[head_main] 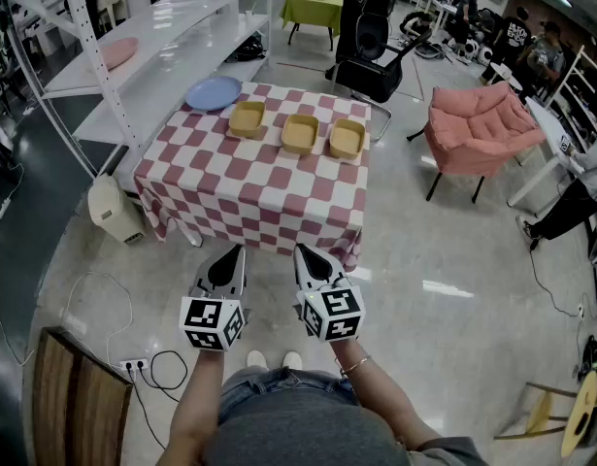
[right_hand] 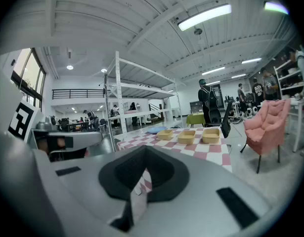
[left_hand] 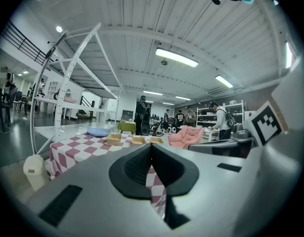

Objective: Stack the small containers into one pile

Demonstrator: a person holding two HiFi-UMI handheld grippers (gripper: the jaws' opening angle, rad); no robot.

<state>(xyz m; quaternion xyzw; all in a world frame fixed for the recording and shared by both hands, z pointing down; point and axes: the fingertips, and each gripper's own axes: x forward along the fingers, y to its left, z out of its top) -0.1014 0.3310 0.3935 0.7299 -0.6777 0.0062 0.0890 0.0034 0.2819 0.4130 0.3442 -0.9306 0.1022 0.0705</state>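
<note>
Both of your grippers hang in front of your body, short of the near edge of the desk (head_main: 259, 187), and each is closed on nothing: the left gripper (head_main: 232, 252) has its jaws together with only checked cloth showing past them, and the right gripper (head_main: 303, 253) looks the same in its own view. The three small yellow containers sit in a row along the far side of the desk, well apart from both grippers, so the whole cloth lies between you and them. The row runs across your line of reach, left to right, with each container standing apart from the next and none stacked yet. The left container (head_main: 247, 118) lies ahead of your left gripper, just beside a blue plate (head_main: 213, 92) at the far left corner. The right container (head_main: 348, 139) lies ahead and slightly outboard of your right gripper, while the middle container (head_main: 300, 133) sits roughly on the line between the two. Judging from this, you need to step in and reach forward, opening the jaws first.
</note>
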